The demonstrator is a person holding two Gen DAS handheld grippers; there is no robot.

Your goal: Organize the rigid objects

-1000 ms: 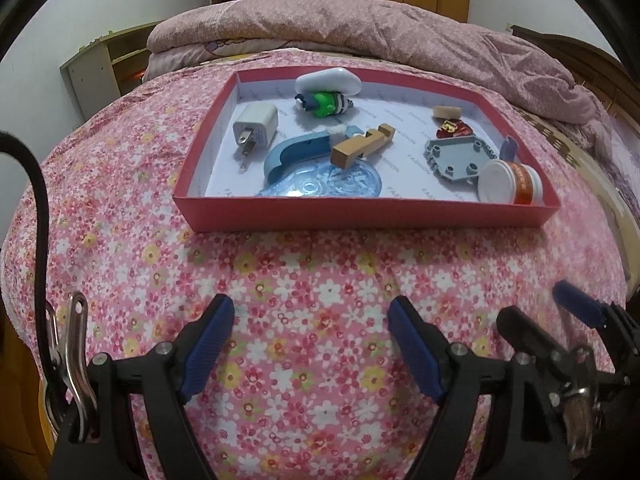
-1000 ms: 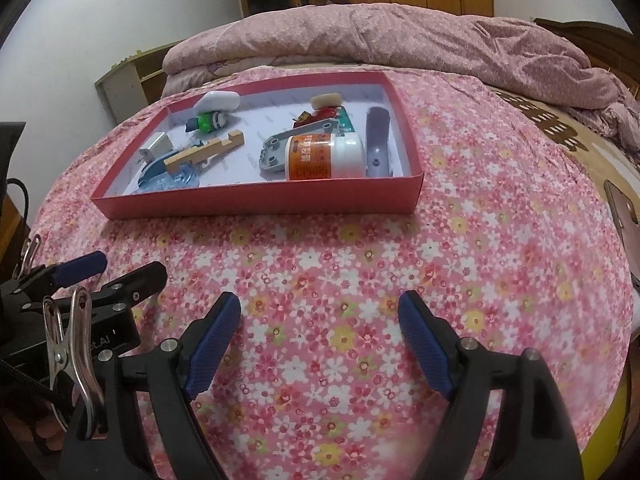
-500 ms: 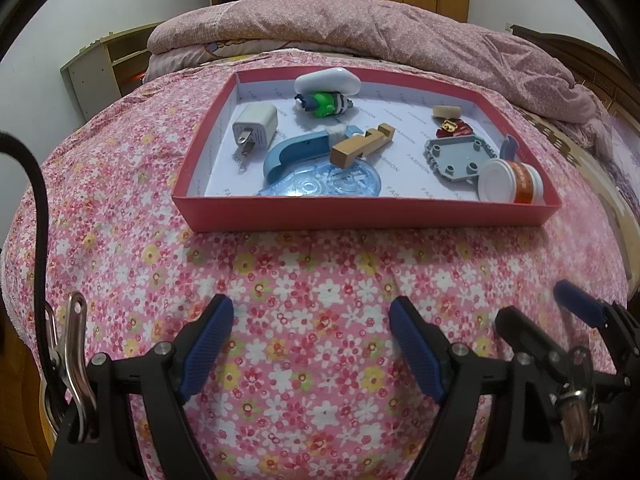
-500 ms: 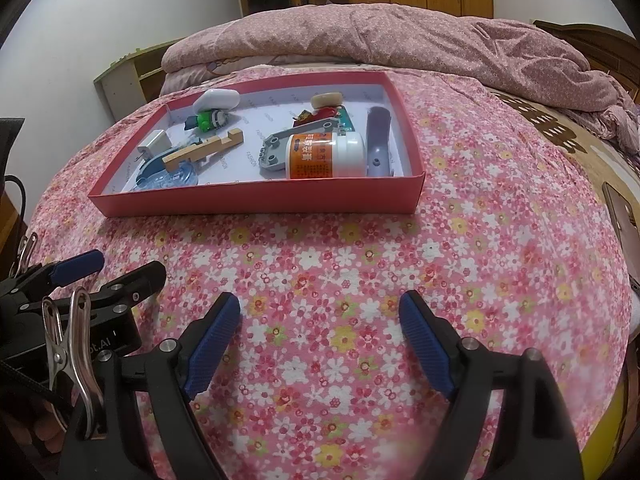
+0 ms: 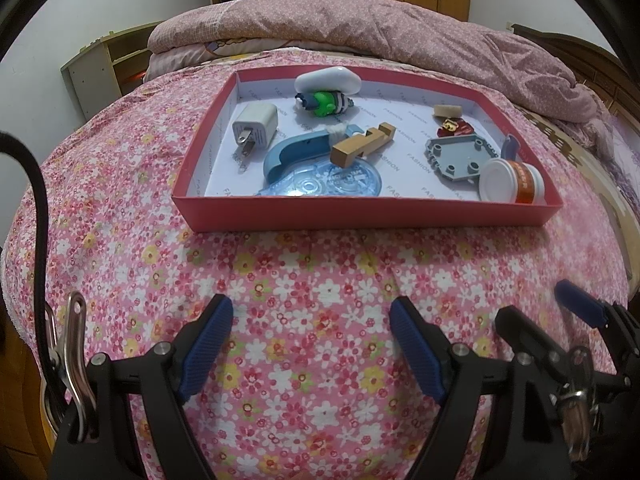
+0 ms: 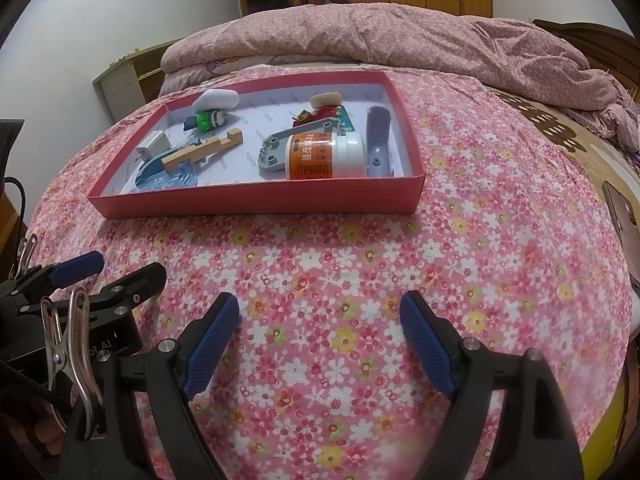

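Note:
A shallow red tray [image 5: 360, 212] [image 6: 256, 202] lies on the flowered bedspread ahead of both grippers. Inside it I see a white charger plug [image 5: 256, 126], a blue tape dispenser [image 5: 320, 172], a wooden piece [image 5: 362, 146] [image 6: 204, 148], a green toy [image 5: 324, 102] [image 6: 208, 118], a white oval case [image 5: 328, 79], a grey plate [image 5: 458, 154], a white and orange bottle [image 5: 512, 186] [image 6: 326, 156] on its side, and a purple handle [image 6: 378, 140]. My left gripper [image 5: 310, 344] and right gripper [image 6: 320, 344] hover open over bare bedspread, nothing between their fingers.
A rumpled pink quilt [image 5: 360, 24] lies behind the tray. A low shelf [image 5: 100, 64] stands at the back left and wooden wardrobes along the far wall. A dark flat object [image 6: 622, 220] lies on the bed's right edge. The bedspread [image 6: 360, 260] stretches between grippers and tray.

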